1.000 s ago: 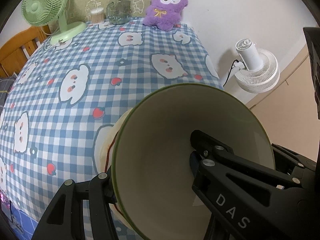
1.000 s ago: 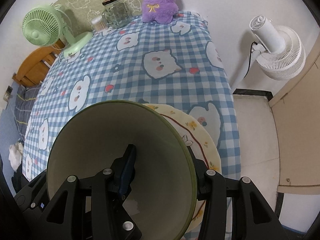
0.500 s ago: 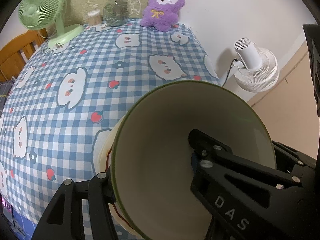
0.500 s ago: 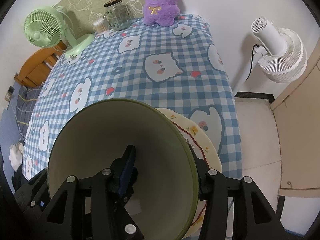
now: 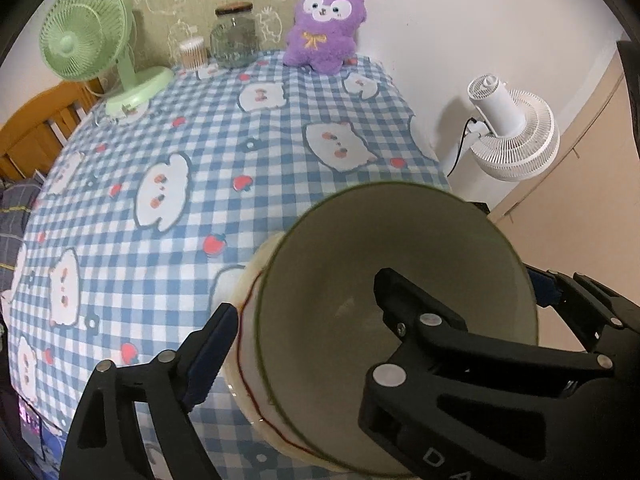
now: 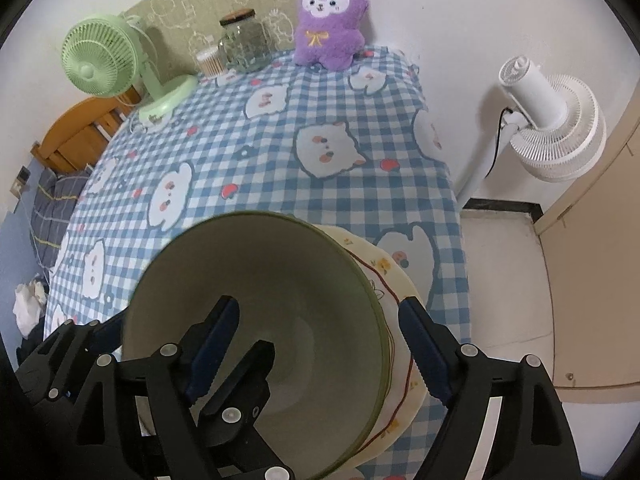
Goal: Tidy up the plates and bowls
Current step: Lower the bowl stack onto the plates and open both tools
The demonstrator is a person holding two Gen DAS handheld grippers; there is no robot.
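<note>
1. Between our two tongs sits the green-rimmed bowl [image 5: 400, 320], resting on the cream plate [image 6: 396, 280] near the table's near right corner.
2. Our left gripper [image 5: 304, 300] has just been opening. One finger stands outside the bowl's left wall with a gap showing, the other inside the bowl, so the wall lies between the pads but nothing presses on it.
3. Our right gripper [image 6: 320, 320] has likewise just been opening. It straddles the bowl's right wall, blue pads clear on both sides, gripping nothing.
4. We judge the bowl as released onto the plate, with withdrawal the next step.
5. Risk one: a finger inside the bowl could catch the rim as we lift away and tip or drag the bowl off centre.
6. Risk two: the plate lies close to the edge of the checked tablecloth [image 5: 240, 140], so a sideways nudge could push the stack toward the drop to the floor.
7. Risk three: with one finger of each gripper inside the bowl, uneven retreat could knock them together.
8. Farther off, well apart, stand the green fan [image 5: 88, 40], a glass jar [image 5: 234, 36] and the purple plush toy [image 5: 324, 20].
</note>
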